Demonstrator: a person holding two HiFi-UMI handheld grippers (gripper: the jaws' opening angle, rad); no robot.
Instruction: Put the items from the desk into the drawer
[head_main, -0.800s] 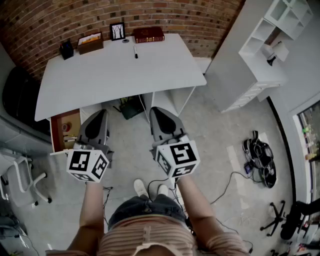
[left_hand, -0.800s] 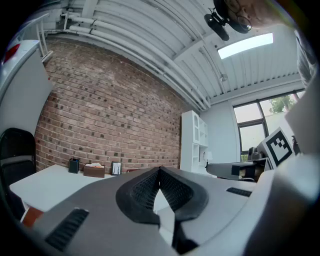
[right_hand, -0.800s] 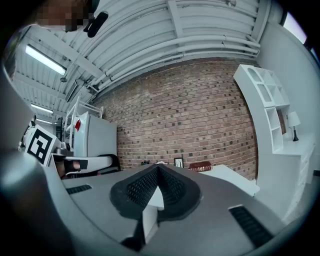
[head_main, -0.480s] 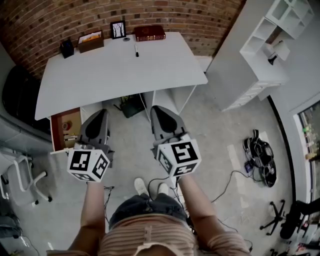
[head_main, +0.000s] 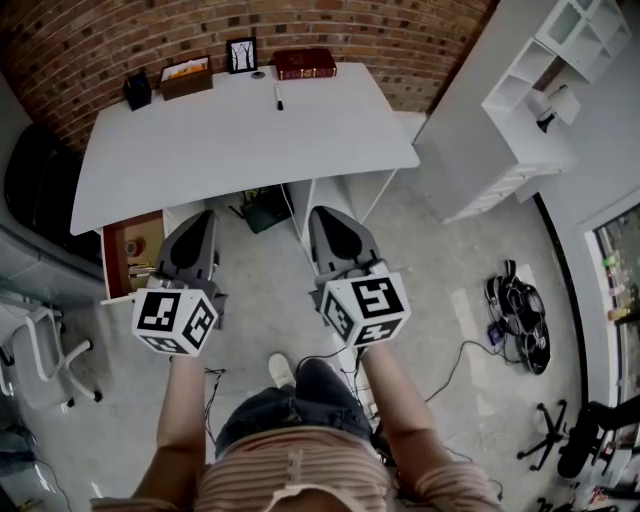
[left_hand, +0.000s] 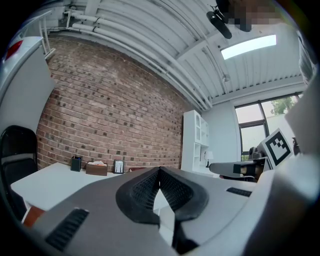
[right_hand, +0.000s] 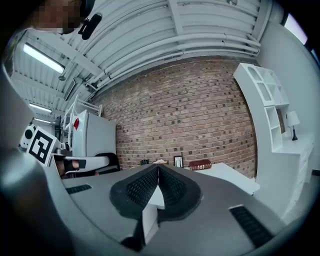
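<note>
While both pairs of tongs are pressed together with nothing between them, your left tongs (left_hand: 160, 172) and right tongs (right_hand: 158, 169) hang side by side at waist height, pointing level toward the tabletop (head_main: 240, 150) and well short of its near edge. Since a moment ago they have crept slightly closer to that edge. Where two shoes showed under you, only one shoe (head_main: 281, 370) shows now, with a knee pushed forward over the other. I read that as you stepping in, so the approach is under way but no pick has begun. Everything on the tabletop sits in a row along the far side by the brick wall, well apart from either tongs. I count six things there: one dark cup (head_main: 137, 90), one brown box (head_main: 187, 77), one framed picture (head_main: 241, 55), one small round object (head_main: 258, 74) just beside the frame, one reddish book (head_main: 305, 63), and one marker (head_main: 279, 100) lying a little nearer you than the rest. One drawer (head_main: 115, 270) stands pulled open under the tabletop's left end, just ahead of your left tongs. It already holds a roll (head_main: 132, 246) and some smaller bits I cannot make out. By my judgement all six things remain to be moved.
</note>
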